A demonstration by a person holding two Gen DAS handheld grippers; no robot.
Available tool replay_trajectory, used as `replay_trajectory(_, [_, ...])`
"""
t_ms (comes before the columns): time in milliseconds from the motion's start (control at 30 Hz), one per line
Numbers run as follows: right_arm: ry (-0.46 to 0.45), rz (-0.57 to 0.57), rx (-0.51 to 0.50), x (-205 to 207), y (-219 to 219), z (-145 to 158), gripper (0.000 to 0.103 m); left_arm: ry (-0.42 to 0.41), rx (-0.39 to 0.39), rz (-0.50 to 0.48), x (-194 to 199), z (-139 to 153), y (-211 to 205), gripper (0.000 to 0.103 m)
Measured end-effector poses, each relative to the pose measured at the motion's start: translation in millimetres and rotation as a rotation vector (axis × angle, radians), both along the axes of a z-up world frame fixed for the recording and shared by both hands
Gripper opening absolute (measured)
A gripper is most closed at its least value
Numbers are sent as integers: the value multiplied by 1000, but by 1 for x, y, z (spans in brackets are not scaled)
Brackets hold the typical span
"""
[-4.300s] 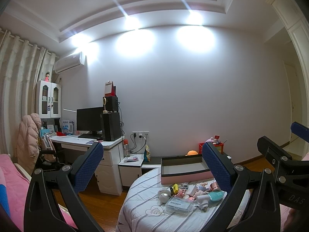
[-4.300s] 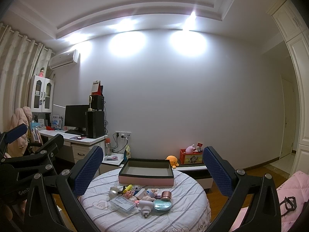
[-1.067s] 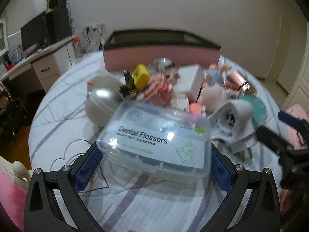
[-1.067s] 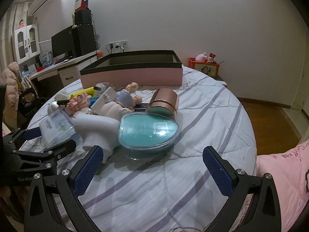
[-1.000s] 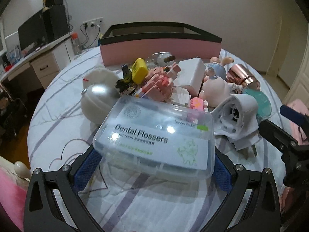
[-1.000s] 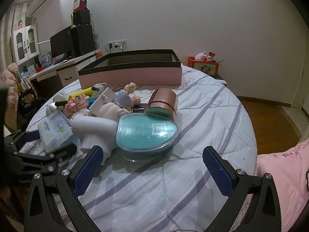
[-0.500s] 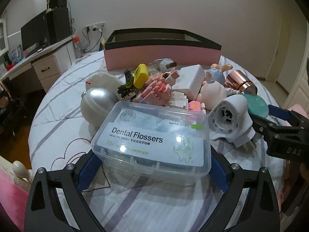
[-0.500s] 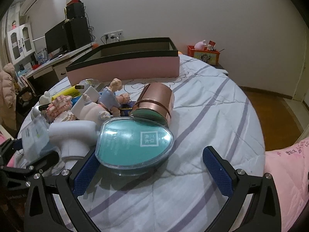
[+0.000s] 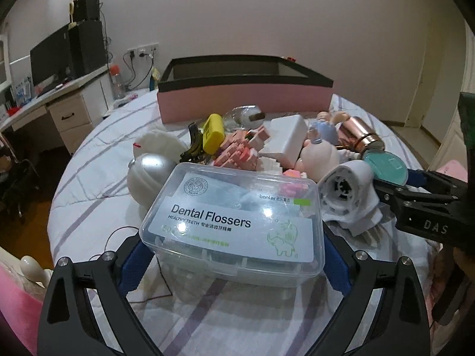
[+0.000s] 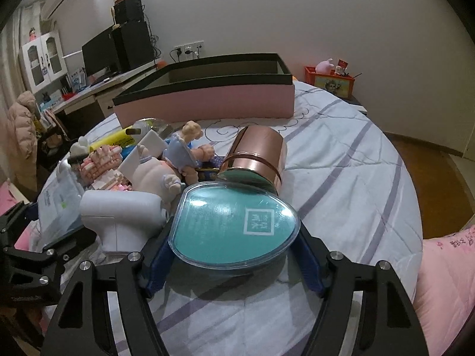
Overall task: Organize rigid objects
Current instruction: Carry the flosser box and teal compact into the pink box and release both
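Both grippers were down in the pile just in front of the pink box (image 9: pixel 243 101), one thing each.

The left gripper (image 9: pixel 234 255) had its jaws spread wide around the dental flosser box (image 9: pixel 231 219), blue pads right against the short ends, so it looked gripped or very nearly. That box sat at the near edge of the pile from the pink box. My guess: light, stiff but a bit flexy, slick clear plastic. Taking it by the ends, low on the walls, seemed right.

The right gripper (image 10: pixel 234 255) was closing on the teal egg-shaped case (image 10: pixel 234 228), which lay between the pads; I couldn't tell if they pressed yet. The case sat on the pile's right side, touching the copper tin (image 10: pixel 255 157). It looked rigid, light, glossy and curved, so liable to squirt out unless caught at the widest part.

The left view showed the silver ball (image 9: pixel 148 175) and yellow block (image 9: pixel 213 133); the right view alone showed the pink box's far wall and the striped cover to its right.
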State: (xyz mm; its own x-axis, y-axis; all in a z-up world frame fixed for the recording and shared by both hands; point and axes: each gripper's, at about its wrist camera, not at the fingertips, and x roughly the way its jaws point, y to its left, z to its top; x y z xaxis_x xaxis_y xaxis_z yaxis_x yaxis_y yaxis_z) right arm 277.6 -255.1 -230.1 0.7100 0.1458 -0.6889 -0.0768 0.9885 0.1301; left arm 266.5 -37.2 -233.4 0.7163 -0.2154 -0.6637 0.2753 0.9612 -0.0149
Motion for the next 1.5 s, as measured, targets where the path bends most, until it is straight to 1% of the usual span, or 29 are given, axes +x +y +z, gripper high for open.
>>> replay_trajectory(133, [-22, -23, 5, -9, -1, 6, 73, -28, 3, 0, -7, 10, 2, 97])
replay_trajectory(233, [-44, -21, 12, -15, 0, 13, 73, -40, -15, -9, -11, 18, 3, 97])
replay_trajectory(333, [-69, -15, 8, -19, 2, 23, 73, -64, -6, -11, -13, 26, 1, 97])
replay_trajectory(400, [-85, -11, 5, -21, 4, 29, 73, -73, -16, -7, -12, 33, 2, 97])
replay_trajectory(500, [-100, -9, -2, -21, 5, 35, 73, -85, -35, -14, -9, 43, 1, 97])
replay_trajectory(633, [-133, -2, -10, -19, 7, 49, 73, -108, -27, -15, -1, 56, -3, 97])
replay_trajectory(767, [-164, 13, -16, -11, 12, 65, 73, -121, -39, -19, 16, 69, -6, 97])
replay_trajectory(867, [-174, 25, -16, 7, 16, 76, 73, -128, -36, -17, 36, 80, -9, 97])
replay_trajectory(933, [-176, 30, -11, 25, 16, 83, 73, -127, -31, -13, 56, 87, -11, 97])
replay_trajectory(1033, [-174, 41, -5, 53, 18, 93, 73, -132, 4, -10, 87, 95, -14, 97])
replay_trajectory(1133, [-162, 43, -18, 86, 18, 99, 73, -109, 10, -14, 123, 101, -15, 97])
replay_trajectory(1200, [-147, 45, -27, 103, 18, 101, 73, -80, -2, -23, 148, 102, -16, 97])
replay_trajectory(1300, [-112, 43, -35, 139, 17, 96, 73, -50, 43, -9, 184, 96, -20, 97])
replay_trajectory(1433, [-32, 40, -27, 184, 15, 75, 73, 26, 64, 3, 227, 77, -22, 97])
replay_trajectory(1500, [3, 47, -30, 198, 15, 65, 73, 63, 88, 6, 242, 65, -23, 97])
